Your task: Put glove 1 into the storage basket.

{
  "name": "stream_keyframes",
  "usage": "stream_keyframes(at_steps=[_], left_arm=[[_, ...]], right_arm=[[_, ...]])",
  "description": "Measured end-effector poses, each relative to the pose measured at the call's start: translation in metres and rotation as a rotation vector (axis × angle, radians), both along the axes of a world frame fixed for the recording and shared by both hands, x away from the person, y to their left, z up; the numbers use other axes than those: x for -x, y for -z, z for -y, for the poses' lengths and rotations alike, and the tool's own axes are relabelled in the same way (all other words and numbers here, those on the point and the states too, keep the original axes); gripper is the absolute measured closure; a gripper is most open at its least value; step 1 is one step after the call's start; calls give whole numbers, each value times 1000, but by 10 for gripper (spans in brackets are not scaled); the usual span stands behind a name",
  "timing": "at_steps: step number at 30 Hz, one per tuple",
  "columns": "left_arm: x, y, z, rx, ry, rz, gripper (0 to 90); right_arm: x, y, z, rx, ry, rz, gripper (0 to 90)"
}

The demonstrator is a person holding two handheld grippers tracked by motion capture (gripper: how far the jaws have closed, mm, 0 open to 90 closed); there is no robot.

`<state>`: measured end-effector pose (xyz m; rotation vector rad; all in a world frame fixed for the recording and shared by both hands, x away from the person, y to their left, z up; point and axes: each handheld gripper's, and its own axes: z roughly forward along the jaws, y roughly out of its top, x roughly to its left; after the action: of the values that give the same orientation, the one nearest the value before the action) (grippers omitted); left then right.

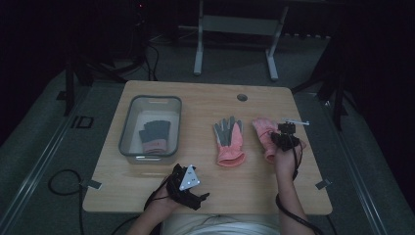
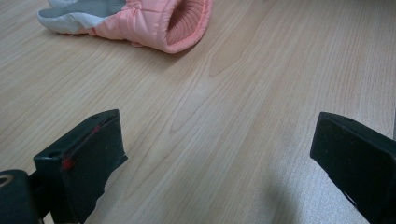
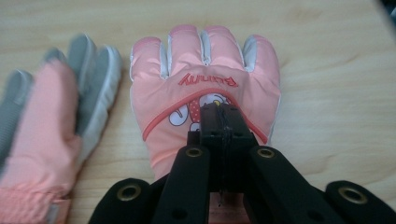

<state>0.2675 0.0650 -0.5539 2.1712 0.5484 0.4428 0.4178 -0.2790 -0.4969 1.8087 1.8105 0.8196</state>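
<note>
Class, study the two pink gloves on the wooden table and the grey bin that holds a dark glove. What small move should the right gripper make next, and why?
Probably lift slightly. The right gripper is shut on the back of the pink padded glove with the cartoon print, which lies flat on the wooden table. Raising it clears the neighbouring pink glove with grey palm before any carry toward the grey plastic bin.

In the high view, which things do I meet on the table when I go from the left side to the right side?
Clear plastic bin holding a dark grey glove → left gripper near the front edge → pink glove lying palm up → second pink glove under the right gripper.
</note>
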Motion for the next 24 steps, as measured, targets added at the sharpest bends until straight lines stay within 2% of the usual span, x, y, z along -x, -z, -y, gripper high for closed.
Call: stream_keyframes(at_steps=[4,11,16,18,22,24], left_arm=[[0,1,0,-7,3,1,24],[0,1,1,-6,9,2,24],[0,2,1,-5,7,-6,24],[0,2,1,-5,8,-5,24],[1,1,2,-29,11,4,24],[2,1,2,-31,12,9,24]], right_arm=[[-6,17,-5,-22,-21,-35,893],[-7,23,-4,-29,-44,-36,859],[-3,9,1,-21,-86,-5,798],[-2,2,3,4,-117,14,758],[-2,-11,10,52,-214,44,699],[-4,-15,14,74,-269,43,681]])
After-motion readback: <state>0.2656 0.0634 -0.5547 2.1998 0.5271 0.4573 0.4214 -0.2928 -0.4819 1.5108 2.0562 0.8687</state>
